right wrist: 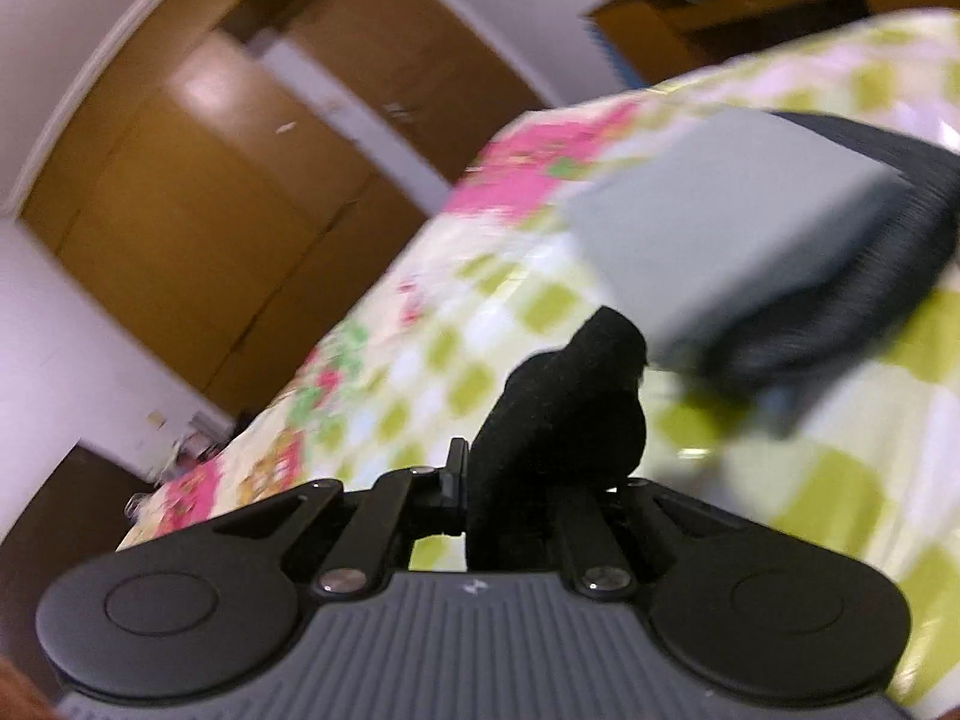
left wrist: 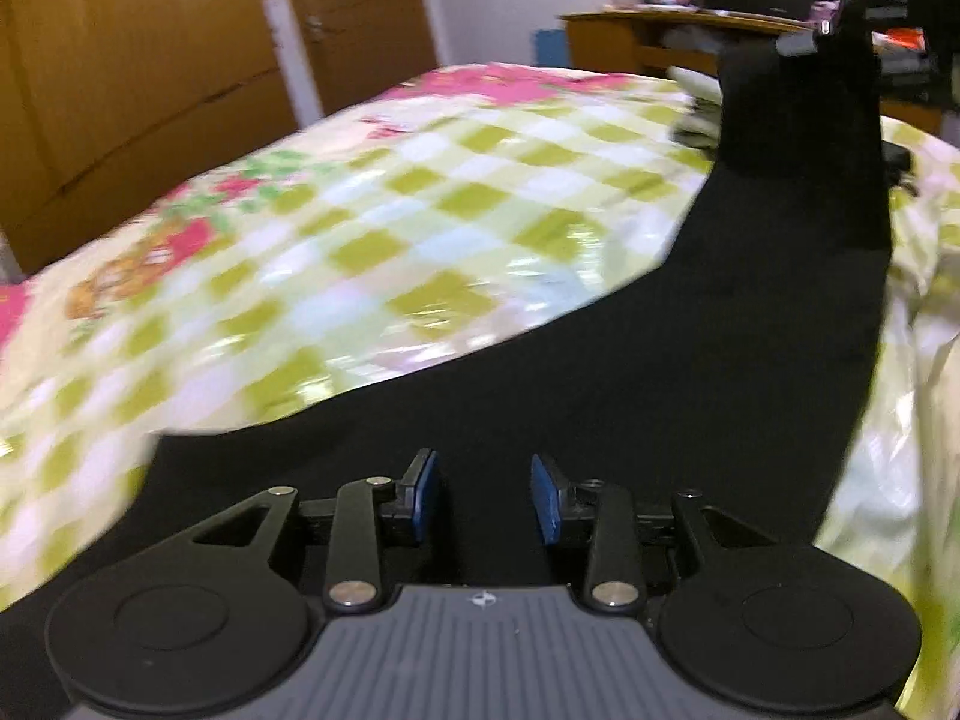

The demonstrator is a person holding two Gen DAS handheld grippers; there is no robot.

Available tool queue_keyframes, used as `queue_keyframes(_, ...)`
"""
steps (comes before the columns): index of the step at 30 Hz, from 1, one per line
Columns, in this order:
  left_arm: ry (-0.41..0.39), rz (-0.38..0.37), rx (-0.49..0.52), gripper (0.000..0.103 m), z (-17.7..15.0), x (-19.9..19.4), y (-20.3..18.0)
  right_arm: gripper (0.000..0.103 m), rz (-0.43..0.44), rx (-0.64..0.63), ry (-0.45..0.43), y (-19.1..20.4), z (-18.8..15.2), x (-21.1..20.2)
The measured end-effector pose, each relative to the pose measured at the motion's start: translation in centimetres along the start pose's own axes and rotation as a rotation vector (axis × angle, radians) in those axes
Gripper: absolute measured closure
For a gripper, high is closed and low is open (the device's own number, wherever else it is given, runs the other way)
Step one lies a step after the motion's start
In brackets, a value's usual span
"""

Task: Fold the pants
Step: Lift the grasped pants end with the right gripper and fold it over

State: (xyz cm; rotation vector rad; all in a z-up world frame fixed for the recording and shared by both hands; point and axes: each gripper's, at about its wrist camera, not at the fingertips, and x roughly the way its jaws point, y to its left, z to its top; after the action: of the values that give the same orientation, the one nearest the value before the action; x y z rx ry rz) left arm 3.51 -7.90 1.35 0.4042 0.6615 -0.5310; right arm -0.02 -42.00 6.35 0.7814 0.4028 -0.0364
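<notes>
Black pants point(left wrist: 690, 330) lie across the checked bed in the left wrist view, and one leg rises in a taut strip toward the upper right. There my right gripper point(left wrist: 804, 42) holds that end up. In the right wrist view the right gripper point(right wrist: 516, 480) is shut on a bunched fold of the black pants point(right wrist: 570, 408), which hides its right finger. My left gripper point(left wrist: 486, 480) hovers over the wide part of the pants, its blue pads point(left wrist: 427, 495) apart with no cloth pinched between them. The left gripper's grey body point(right wrist: 720, 228) shows blurred ahead of the right one.
The bed has a green, white and pink patterned cover point(left wrist: 360, 228). Brown wardrobe doors point(left wrist: 150, 60) stand behind it. A wooden desk point(left wrist: 630, 30) with clutter is at the far right, and a small pile of light clothes point(left wrist: 696, 102) lies near the bed's far edge.
</notes>
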Motion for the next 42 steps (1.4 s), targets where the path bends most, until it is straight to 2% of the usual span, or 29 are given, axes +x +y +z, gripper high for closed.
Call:
queue_keyframes(4,0.004,0.108,-0.052,0.055,-2.7,-2.6,4.9,0.095,0.097,-0.134,0.073,7.0,-1.4,2.4)
queue_keyframes(7,0.014,0.206,-0.092,0.054,-5.5,-5.1,8.8,0.095,0.175,-0.241,0.146,13.0,-3.9,5.5)
queue_keyframes(11,0.029,0.344,-0.122,0.051,-9.7,-8.4,12.9,0.095,0.260,-0.402,0.274,20.7,-9.6,9.9)
queue_keyframes(14,0.063,0.396,-0.185,0.049,-12.7,-9.1,15.4,0.095,0.346,-0.559,0.368,26.8,-15.6,12.8)
queue_keyframes(18,0.086,0.380,-0.246,0.049,-15.8,-8.8,16.3,0.095,0.415,-0.770,0.480,32.4,-25.0,15.5)
queue_keyframes(21,0.054,0.358,-0.299,0.049,-16.9,-9.0,16.7,0.095,0.417,-0.923,0.578,34.1,-31.9,16.8)
queue_keyframes(23,0.031,0.341,-0.337,0.049,-17.3,-9.1,17.3,0.095,0.400,-1.013,0.588,34.3,-34.7,16.5)
queue_keyframes(28,-0.008,0.316,-0.362,0.048,-18.1,-9.2,17.8,0.095,0.366,-1.096,0.566,34.3,-35.9,16.2)
queue_keyframes(33,-0.020,0.319,-0.337,0.047,-18.4,-9.9,17.5,0.090,0.356,-1.083,0.562,35.3,-36.4,17.0)
queue_keyframes(38,-0.018,0.321,-0.333,0.047,-19.2,-10.9,17.2,0.095,0.374,-1.014,0.551,37.1,-35.1,16.9)
queue_keyframes(42,-0.033,0.304,-0.368,0.047,-19.8,-11.0,17.2,0.096,0.433,-0.986,0.454,39.9,-33.5,15.4)
